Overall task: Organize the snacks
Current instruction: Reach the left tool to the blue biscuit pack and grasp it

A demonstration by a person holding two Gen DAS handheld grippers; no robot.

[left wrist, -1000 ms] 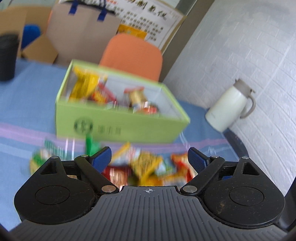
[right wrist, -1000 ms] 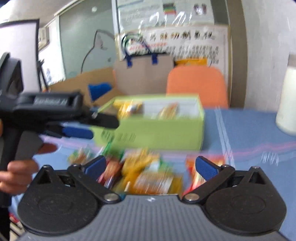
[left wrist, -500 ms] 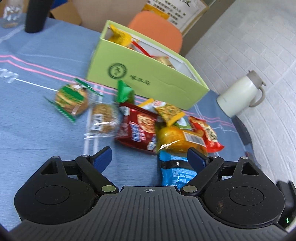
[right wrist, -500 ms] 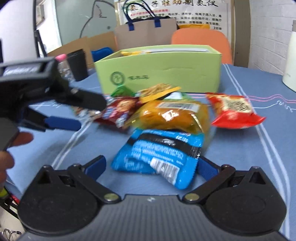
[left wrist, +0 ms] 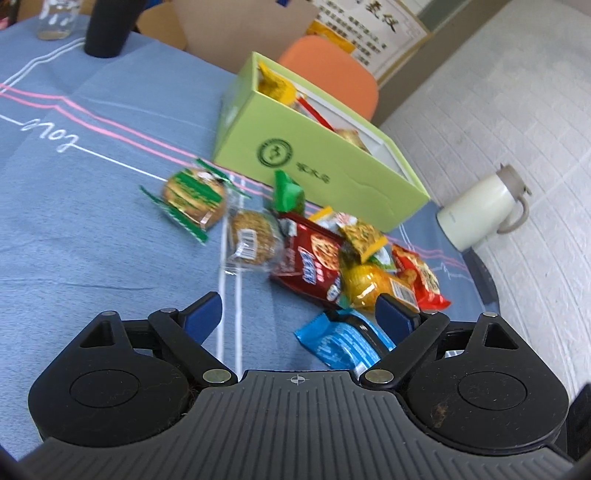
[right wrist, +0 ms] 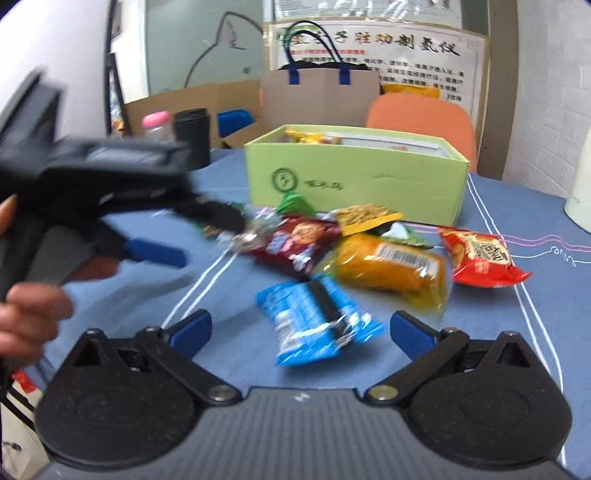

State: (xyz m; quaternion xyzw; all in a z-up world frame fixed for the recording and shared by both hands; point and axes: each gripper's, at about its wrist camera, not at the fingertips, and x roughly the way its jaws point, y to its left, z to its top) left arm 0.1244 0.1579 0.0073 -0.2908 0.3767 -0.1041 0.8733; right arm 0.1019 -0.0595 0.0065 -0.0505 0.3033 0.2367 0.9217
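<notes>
On the desk (left wrist: 92,236), covered by a blue cloth with pink and white lines, a heap of snacks lies just in front of a green box (left wrist: 317,162) that already holds a few packets. In the left wrist view the left tool (left wrist: 301,314) hangs above the cloth with its blue fingers spread wide and nothing between them; a blue packet (left wrist: 343,341) lies just under its right finger. Beyond it sit a yellow packet (left wrist: 373,286), a dark red packet (left wrist: 314,258), a bright red packet (left wrist: 419,277), a clear-wrapped biscuit (left wrist: 253,240) and a green-striped biscuit (left wrist: 194,194) set a little apart to the left. A white jug (left wrist: 476,208) stands near the desk's far right edge, and a black cup (left wrist: 109,26) at the far left. In the right wrist view the right tool (right wrist: 301,332) is likewise spread and holds nothing, with the blue packet (right wrist: 314,321) lying between and just beyond its fingers. The left tool (right wrist: 155,236), blurred, shows at the left above the cloth, gripped by a hand (right wrist: 29,317). An orange chair (right wrist: 421,122) stands behind the box (right wrist: 354,177).
</notes>
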